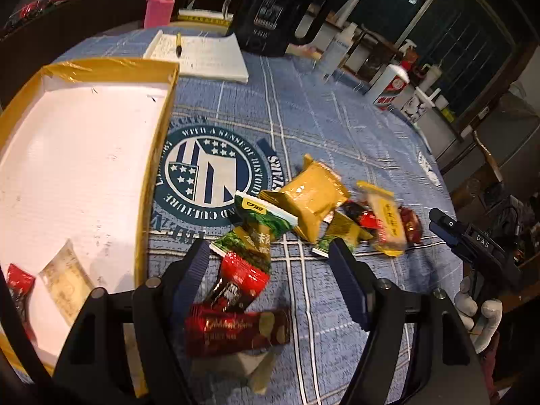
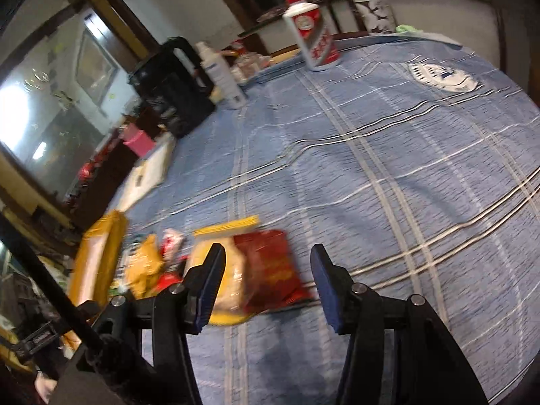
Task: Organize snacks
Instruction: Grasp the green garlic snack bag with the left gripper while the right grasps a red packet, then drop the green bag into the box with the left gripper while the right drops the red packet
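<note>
Left gripper (image 1: 270, 253): jaws wide, nothing clamped. It hangs over the near end of the snack pile on the table (image 1: 337, 118), which has a blue plaid cloth. A red-and-black packet (image 1: 241, 278) sits between the jaws, with a green packet (image 1: 261, 224) just beyond it. Nearer the camera lies a dark red bar wrapper (image 1: 236, 332), partly under the gripper body.

Rest of the pile runs right from there: a big yellow pouch (image 1: 312, 199), a small olive-green packet (image 1: 341, 233), a pale yellow packet (image 1: 384, 224) and a dark red piece (image 1: 411, 226) at the right end. They overlap or touch.

A cardboard tray (image 1: 158, 128) with a white floor sits left of the pile, close beside it. Two items are in its near corner: a red packet (image 1: 18, 287) and a clear pale wrapper (image 1: 65, 283).

Right gripper (image 2: 268, 270): jaws wide, holding nothing. It is low over the cloth at the pile's right end. The view is motion-blurred. A red bag (image 2: 273, 270) and a pale yellow packet (image 2: 229, 270) lie between and just beyond its jaws. In the left view it shows at the right edge (image 1: 449, 229).

Far side of the table: a notepad (image 1: 206, 57) with a pen (image 1: 178, 44), a black jug (image 1: 273, 10), and a red-and-white bottle (image 2: 312, 37).
</note>
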Available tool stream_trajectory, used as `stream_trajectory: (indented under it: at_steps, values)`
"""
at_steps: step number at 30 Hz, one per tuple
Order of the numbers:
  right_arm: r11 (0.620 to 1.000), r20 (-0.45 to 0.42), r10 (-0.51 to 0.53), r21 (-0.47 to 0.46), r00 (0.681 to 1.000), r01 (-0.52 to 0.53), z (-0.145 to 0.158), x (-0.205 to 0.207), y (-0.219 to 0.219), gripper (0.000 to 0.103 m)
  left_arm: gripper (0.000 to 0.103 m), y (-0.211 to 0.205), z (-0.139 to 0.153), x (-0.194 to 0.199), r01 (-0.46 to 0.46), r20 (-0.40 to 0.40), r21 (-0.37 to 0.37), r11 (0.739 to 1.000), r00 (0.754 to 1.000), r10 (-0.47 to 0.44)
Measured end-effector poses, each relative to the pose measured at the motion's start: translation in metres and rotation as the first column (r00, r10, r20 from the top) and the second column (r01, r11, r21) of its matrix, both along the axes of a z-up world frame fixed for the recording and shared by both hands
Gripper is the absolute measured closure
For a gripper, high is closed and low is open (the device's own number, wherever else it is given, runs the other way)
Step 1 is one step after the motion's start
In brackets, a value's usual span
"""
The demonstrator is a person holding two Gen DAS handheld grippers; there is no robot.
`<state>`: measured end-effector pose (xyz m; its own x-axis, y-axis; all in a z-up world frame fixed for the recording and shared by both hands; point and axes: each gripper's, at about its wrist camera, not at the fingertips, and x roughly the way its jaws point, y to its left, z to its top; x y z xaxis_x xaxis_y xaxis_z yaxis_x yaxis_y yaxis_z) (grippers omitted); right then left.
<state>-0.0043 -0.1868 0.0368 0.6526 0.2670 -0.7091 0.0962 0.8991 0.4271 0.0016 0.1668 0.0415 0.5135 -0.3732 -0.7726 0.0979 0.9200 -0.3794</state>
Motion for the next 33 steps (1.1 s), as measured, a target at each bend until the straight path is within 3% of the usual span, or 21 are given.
stream_trajectory:
  at_steps: [4, 8, 12, 15, 16, 18, 19, 21, 23, 33]
  values:
    - [0.999, -0.048, 0.036, -0.033, 0.998, -0.037, -0.017, 0.011, 0.01, 0.05, 0.027, -0.005, -0.006, 0.01, 0.002, -0.011, 0.029, 1.0, 1.0, -0.001]
    - [0.996, -0.039, 0.053, -0.072, 0.998, -0.056, -0.024, 0.013, 0.019, 0.05, 0.026, -0.012, -0.008, 0.018, 0.021, -0.009, 0.064, 0.998, 1.0, -0.021]
    - [0.99, -0.032, 0.076, -0.118, 0.997, -0.079, -0.024, 0.012, 0.028, 0.049, 0.026, -0.027, -0.011, 0.02, 0.059, 0.022, 0.184, 0.981, 0.998, -0.065]
    - [0.987, -0.027, 0.084, -0.132, 0.996, -0.087, -0.023, 0.01, 0.03, 0.052, 0.026, -0.042, -0.014, 0.018, 0.098, 0.044, 0.297, 0.95, 0.992, -0.116]
    - [0.987, -0.025, 0.089, -0.134, 0.996, -0.091, -0.022, 0.01, 0.031, 0.054, 0.028, -0.046, -0.015, 0.017, 0.108, 0.045, 0.331, 0.937, 0.991, -0.13]
    - [0.985, -0.023, 0.091, -0.146, 0.996, -0.093, -0.02, 0.01, 0.03, 0.069, 0.045, -0.054, -0.02, 0.016, 0.132, 0.041, 0.401, 0.906, 0.986, -0.162]
    - [0.983, -0.03, 0.094, -0.153, 0.995, -0.097, -0.021, 0.01, 0.03, 0.07, 0.061, -0.058, -0.023, 0.015, 0.143, 0.031, 0.439, 0.887, 0.984, -0.174]
    - [0.982, -0.031, 0.099, -0.16, 0.995, -0.102, -0.02, 0.01, 0.032, 0.074, 0.066, -0.062, -0.027, 0.014, 0.155, 0.025, 0.483, 0.862, 0.981, -0.191]
    - [0.983, -0.03, 0.096, -0.157, 0.995, -0.1, -0.019, 0.008, 0.031, 0.076, 0.072, -0.059, -0.024, 0.012, 0.15, 0.033, 0.473, 0.868, 0.982, -0.187]
    - [0.992, 0.046, 0.077, -0.102, 0.996, -0.072, 0.011, -0.015, 0.021, 0.076, 0.072, -0.038, 0.022, -0.014, 0.077, 0.165, 0.309, 0.948, 0.977, -0.133]
